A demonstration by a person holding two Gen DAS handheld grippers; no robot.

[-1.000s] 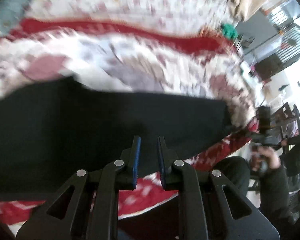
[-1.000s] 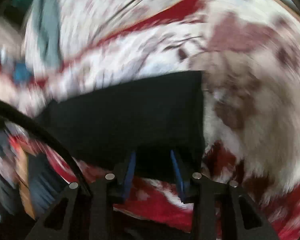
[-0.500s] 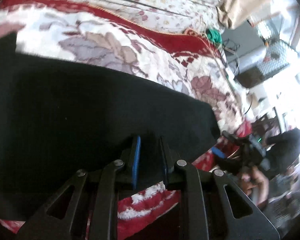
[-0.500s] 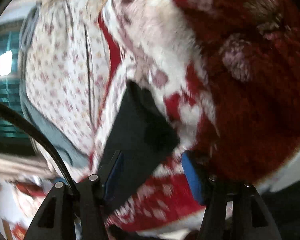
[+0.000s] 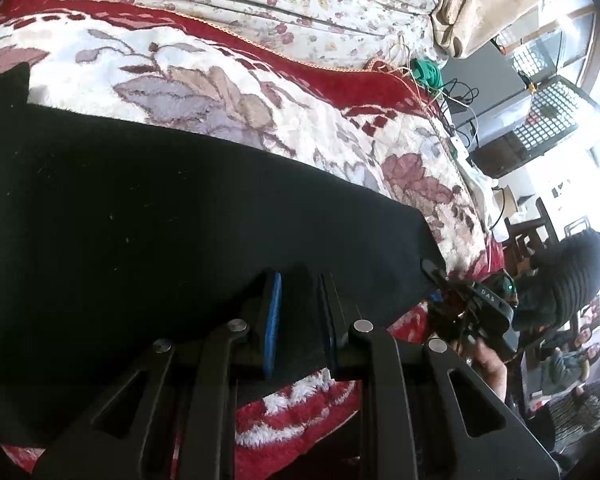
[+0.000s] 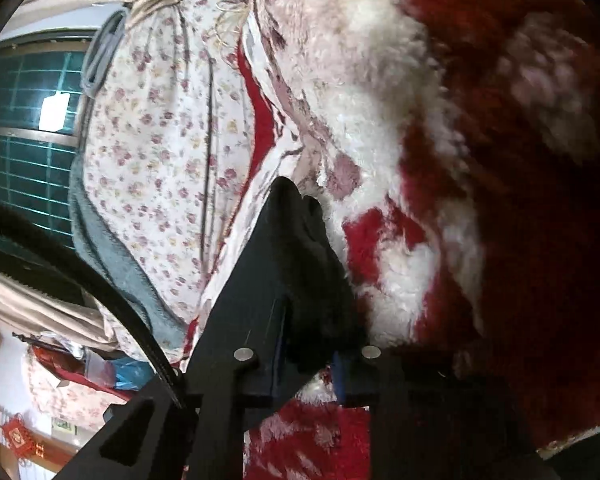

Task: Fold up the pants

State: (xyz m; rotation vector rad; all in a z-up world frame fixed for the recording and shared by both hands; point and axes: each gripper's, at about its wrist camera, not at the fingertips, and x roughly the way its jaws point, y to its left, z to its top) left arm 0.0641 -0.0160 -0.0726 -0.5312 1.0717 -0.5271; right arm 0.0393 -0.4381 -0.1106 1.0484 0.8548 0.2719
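Plush blanket (image 5: 228, 92) under black pants (image 5: 148, 216)

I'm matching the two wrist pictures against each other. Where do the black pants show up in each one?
Left wrist: the black pants fill the left and centre, edge between the left hand-held gripper fingers.
Right wrist: a narrow dark wedge at lower centre, running into the closing right hand-held gripper.
Shared landmark: the red-and-white blanket underneath.
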